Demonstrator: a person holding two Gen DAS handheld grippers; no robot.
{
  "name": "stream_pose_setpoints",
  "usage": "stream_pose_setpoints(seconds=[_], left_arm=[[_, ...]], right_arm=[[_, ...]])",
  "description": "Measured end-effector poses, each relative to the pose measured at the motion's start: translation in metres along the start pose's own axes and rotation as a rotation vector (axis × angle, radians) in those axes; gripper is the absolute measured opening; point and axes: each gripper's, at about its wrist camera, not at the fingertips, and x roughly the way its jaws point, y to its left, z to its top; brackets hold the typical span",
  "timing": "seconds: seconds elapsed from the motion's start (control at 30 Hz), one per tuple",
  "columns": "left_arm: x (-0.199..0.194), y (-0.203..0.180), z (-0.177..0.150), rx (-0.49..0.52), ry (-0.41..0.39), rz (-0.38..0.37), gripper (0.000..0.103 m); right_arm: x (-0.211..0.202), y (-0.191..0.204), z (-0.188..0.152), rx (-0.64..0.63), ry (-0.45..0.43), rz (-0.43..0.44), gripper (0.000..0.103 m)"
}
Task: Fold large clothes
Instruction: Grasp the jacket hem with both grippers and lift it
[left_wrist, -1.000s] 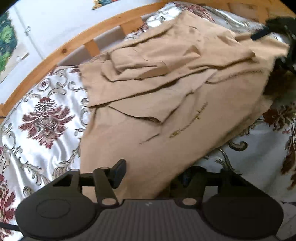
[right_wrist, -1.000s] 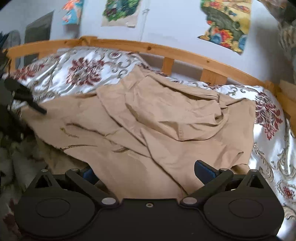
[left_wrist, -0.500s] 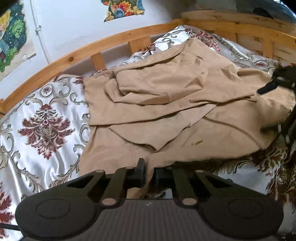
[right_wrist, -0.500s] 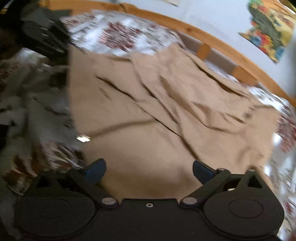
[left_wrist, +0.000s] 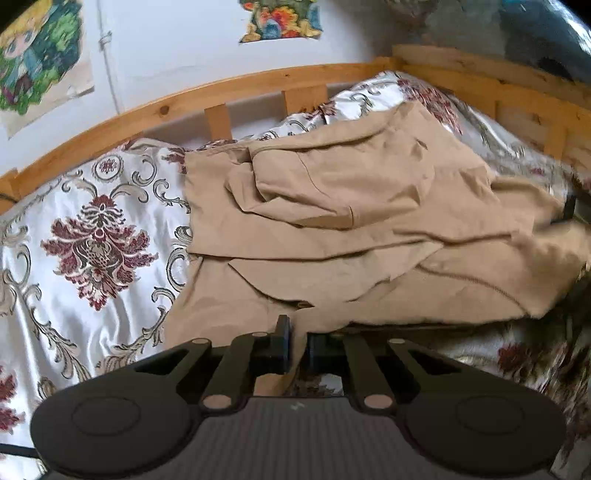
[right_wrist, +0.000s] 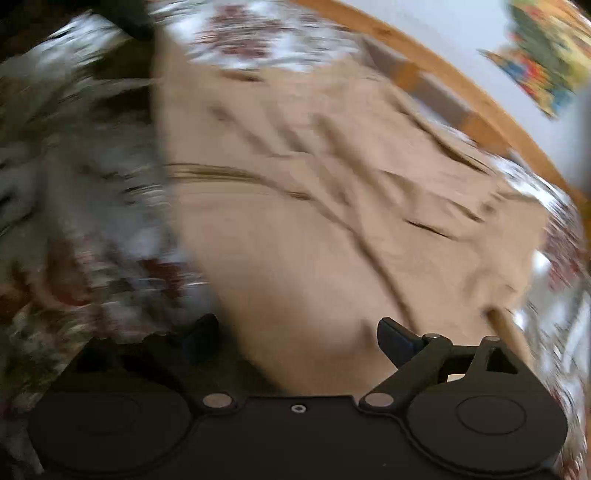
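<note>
Left wrist cam: big tan cotton garment (left_wrist: 332, 221) spread ahead of claws on floral satin bedspread (left_wrist: 92, 240). Left claw (left_wrist: 297, 349) was half spread a sec ago, now pinching near hem, lifted slightly, so grip's made. Right claw (right_wrist: 295, 332) wide, reopening, straddling cloth edge w/o pinching; frame blurred. Fold can't start yet.
</note>
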Motion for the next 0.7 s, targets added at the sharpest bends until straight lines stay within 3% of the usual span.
stream_pose_setpoints(seconds=[0.1,0.17,0.27,0.37,0.4,0.43,0.47,0.57,0.7], left_arm=[[0.005,-0.012,-0.013,0.079,0.033,0.049,0.016],[0.017,-0.020,-0.027,0.129,0.105,0.138,0.043],[0.025,-0.024,-0.044,0.132,0.170,0.181,0.044],[0.022,-0.022,-0.051,0.151,0.165,0.233,0.044],[0.021,-0.020,-0.052,0.150,0.160,0.247,0.044],[0.020,-0.018,-0.052,0.139,0.154,0.256,0.037],[0.019,-0.014,-0.051,0.112,0.147,0.263,0.019],[0.013,-0.003,-0.034,0.035,0.106,0.272,0.007],[-0.007,0.006,-0.003,-0.032,-0.002,0.288,0.004]], right_arm=[[-0.010,-0.019,-0.006,0.015,-0.015,-0.193,0.083],[-0.019,-0.038,-0.012,0.076,-0.031,-0.243,0.080],[-0.027,-0.056,-0.017,0.164,-0.040,-0.295,0.075],[-0.031,-0.058,-0.022,0.184,-0.046,-0.244,0.043],[-0.029,-0.053,-0.019,0.158,-0.041,-0.230,0.026],[-0.027,-0.046,-0.017,0.120,-0.035,-0.226,0.016],[-0.025,-0.042,-0.016,0.096,-0.034,-0.225,0.014],[-0.029,-0.041,-0.013,0.086,-0.056,-0.224,0.010],[-0.043,-0.048,-0.003,0.032,-0.143,-0.310,0.008]])
